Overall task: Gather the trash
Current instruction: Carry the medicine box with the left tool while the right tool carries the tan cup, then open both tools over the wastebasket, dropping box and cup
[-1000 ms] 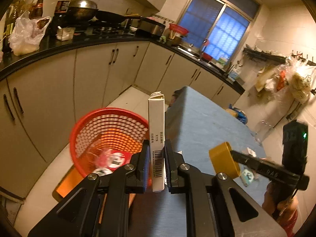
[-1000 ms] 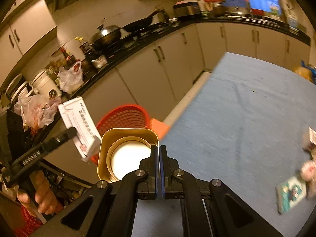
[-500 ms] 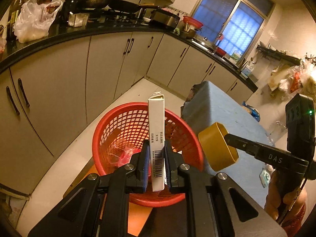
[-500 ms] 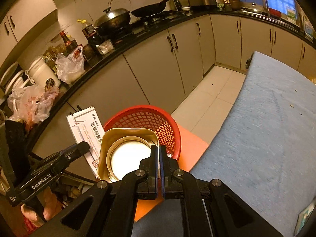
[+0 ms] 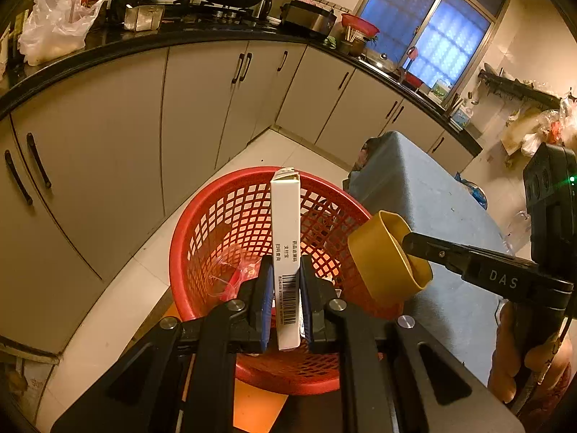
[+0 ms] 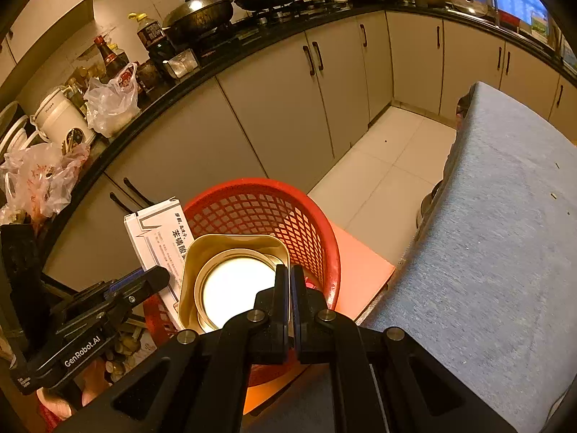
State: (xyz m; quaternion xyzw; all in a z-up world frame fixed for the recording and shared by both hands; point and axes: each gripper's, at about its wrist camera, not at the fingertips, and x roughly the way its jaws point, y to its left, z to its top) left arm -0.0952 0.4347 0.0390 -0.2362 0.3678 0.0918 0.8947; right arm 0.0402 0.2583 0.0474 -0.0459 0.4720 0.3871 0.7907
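My left gripper [image 5: 285, 285] is shut on a tall white carton [image 5: 285, 238] with a barcode, held upright over the red mesh basket [image 5: 216, 216]. Some crumpled wrappers [image 5: 234, 270] lie inside the basket. My right gripper [image 6: 290, 288] is shut on the rim of a gold tin [image 6: 230, 281], open side toward its camera, above the red basket [image 6: 288, 216]. In the left wrist view the gold tin [image 5: 386, 256] hangs at the basket's right rim, on the right gripper [image 5: 414, 243]. In the right wrist view the white carton [image 6: 162, 241] shows at the basket's left, in the left gripper [image 6: 151, 278].
The basket stands on an orange stool [image 6: 360, 270] on the tiled floor [image 6: 389, 158], beside a table under blue cloth [image 6: 505, 234]. Cream cabinets [image 5: 108, 144] under a dark counter [image 5: 144, 39] with pans and bags curve round behind. A hand [image 5: 530, 357] holds the right gripper.
Both grippers have moved off the table toward and down over the red basket, which now fills more of each view. Each keeps its grip.
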